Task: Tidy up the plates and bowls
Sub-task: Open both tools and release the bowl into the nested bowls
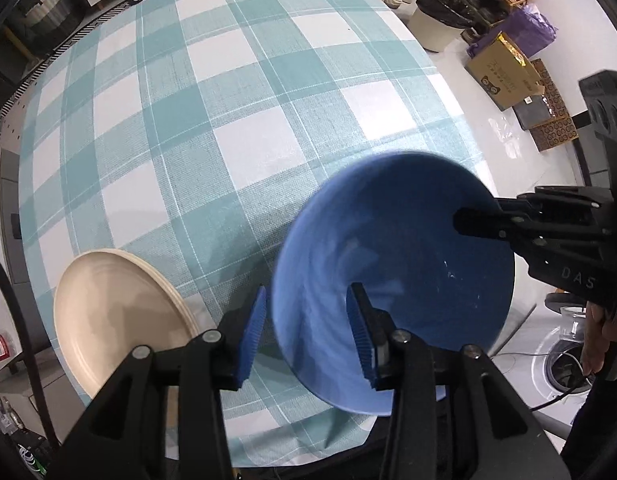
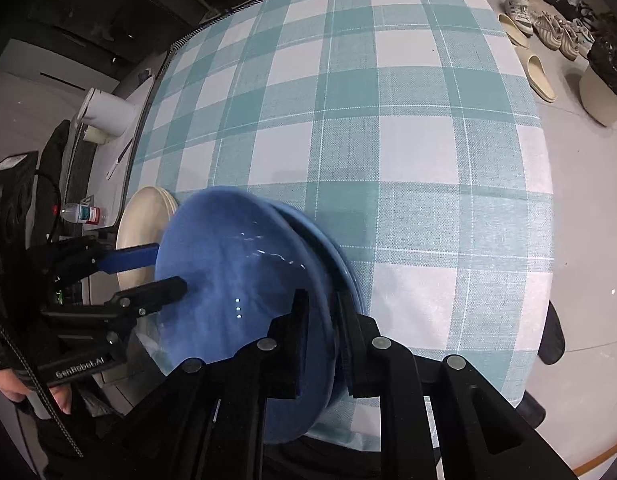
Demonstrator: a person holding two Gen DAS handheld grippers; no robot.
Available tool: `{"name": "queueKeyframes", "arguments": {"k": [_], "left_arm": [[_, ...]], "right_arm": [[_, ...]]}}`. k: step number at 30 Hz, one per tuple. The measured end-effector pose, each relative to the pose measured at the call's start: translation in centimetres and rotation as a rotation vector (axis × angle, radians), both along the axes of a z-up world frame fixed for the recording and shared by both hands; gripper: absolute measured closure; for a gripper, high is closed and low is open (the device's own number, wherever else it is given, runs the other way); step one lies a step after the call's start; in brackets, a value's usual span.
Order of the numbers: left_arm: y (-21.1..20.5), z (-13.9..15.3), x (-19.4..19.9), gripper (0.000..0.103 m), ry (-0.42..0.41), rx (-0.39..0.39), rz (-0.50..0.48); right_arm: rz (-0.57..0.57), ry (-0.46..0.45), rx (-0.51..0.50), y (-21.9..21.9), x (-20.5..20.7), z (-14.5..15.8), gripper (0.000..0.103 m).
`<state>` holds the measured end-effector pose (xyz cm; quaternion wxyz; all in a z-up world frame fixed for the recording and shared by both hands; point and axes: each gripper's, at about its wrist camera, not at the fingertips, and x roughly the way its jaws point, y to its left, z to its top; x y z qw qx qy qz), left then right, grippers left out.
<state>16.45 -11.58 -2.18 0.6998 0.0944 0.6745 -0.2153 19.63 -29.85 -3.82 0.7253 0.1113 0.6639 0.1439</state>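
Close to the near edge of the counter, draped in a teal-and-white checked cloth, a glossy blue ceramic bowl sits tipped between two pairs of tongs. The right tongs are clenched on its rim, one finger inside and one outside. The left tongs straddle the opposite rim with blue ribbed pads standing clear of it, so they are released. Under the bowl, the right view shows a second blue rim, apparently a blue plate. Just beside it lies a stack of cream round plates; I cannot count them. One tongs body reads "GenRobot.AI", the other "DAS". Farther off on the floor stands one brown cardboard box.
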Motion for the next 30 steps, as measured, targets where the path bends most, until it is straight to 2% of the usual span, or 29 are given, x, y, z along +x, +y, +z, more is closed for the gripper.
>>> {"name": "queueKeyframes", "arguments": {"k": [7,12,14,17,20,23,25,28,30], "left_arm": [[0.0,-0.6,-0.1,0.061,-0.037,0.002,0.008],[0.6,-0.2,-0.5,0.060,-0.154,0.018,0.036],[0.9,-0.4,-0.6,0.059,-0.165,-0.014,0.050],[1.1,-0.8,-0.9,0.059,-0.153,-0.058,0.065],[1.4,-0.6,-1.4,0.059,-0.206,-0.067,0.085],[1.9,-0.2,-2.1,0.058,-0.284,-0.076,0.123],[2.4,-0.3,-2.3,0.058,-0.307,-0.102,0.157],[3.0,-0.7,-3.1,0.057,-0.335,-0.139,0.217],[2.8,-0.7,-3.9,0.057,-0.385,-0.124,0.219]], "right_arm": [[-0.008,-0.080,-0.007,-0.4,-0.9,0.6,0.088],[-0.026,-0.213,0.000,-0.7,-1.7,2.3,0.088],[-0.036,-0.260,0.000,-0.7,-2.2,2.5,0.087],[-0.035,-0.279,-0.029,-0.4,-2.7,1.9,0.087],[-0.048,-0.317,-0.068,-0.3,-3.1,1.1,0.086],[-0.062,-0.402,-0.094,-0.3,-3.8,1.4,0.086],[-0.087,-0.450,-0.098,-0.5,-4.2,1.6,0.086],[-0.137,-0.519,-0.054,-0.5,-5.3,2.0,0.081],[-0.158,-0.575,-0.025,-0.2,-6.3,2.5,0.073]]}}
